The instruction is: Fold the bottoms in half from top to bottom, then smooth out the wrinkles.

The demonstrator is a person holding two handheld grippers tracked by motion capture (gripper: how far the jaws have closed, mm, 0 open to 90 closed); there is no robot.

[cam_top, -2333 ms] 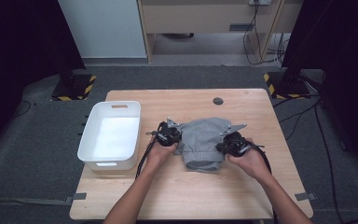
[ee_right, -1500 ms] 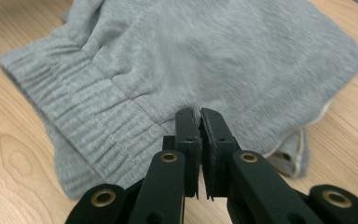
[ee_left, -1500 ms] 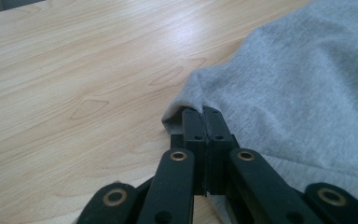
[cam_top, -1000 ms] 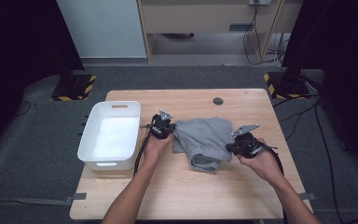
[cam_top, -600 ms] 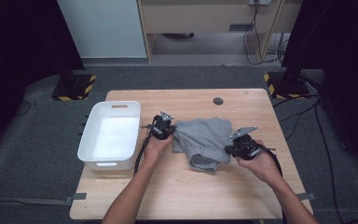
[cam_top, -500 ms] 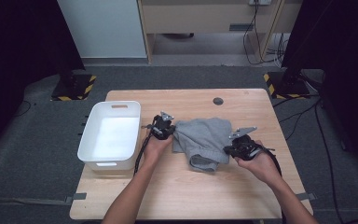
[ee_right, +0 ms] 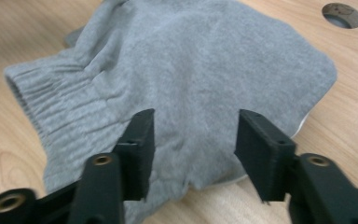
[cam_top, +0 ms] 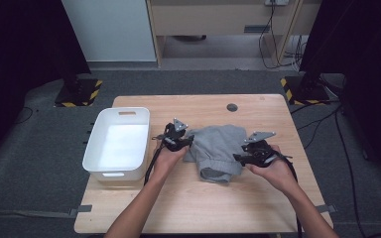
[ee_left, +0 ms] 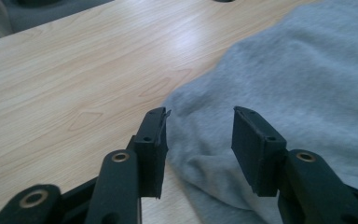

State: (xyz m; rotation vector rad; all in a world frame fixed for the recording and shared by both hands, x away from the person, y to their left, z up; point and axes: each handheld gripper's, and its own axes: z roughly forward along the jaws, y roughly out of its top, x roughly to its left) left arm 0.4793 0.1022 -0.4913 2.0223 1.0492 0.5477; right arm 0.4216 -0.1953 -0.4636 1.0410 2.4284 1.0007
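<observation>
- One grey garment lies bunched at the middle of the table, its ribbed waistband turned toward your near edge.
- Your two grippers flank it: the left gripper sits at the cloth's left edge, the right gripper at its right edge.
- In the left gripper view, the jaws have just been opening and now stand spread, the garment's edge lying under and between them; the pads do not press it.
- In the right gripper view, the jaws have likewise just been opening and stand apart over the cloth, gripping nothing.
- One white bin stands at the table's left edge, near your left hand and apart from the garment.
- One round hole marks the wood close to the far edge, well apart from the cloth.
- Bare wood runs wide along the near edge and toward the far right corner; the strip between bin and garment is narrow.
</observation>
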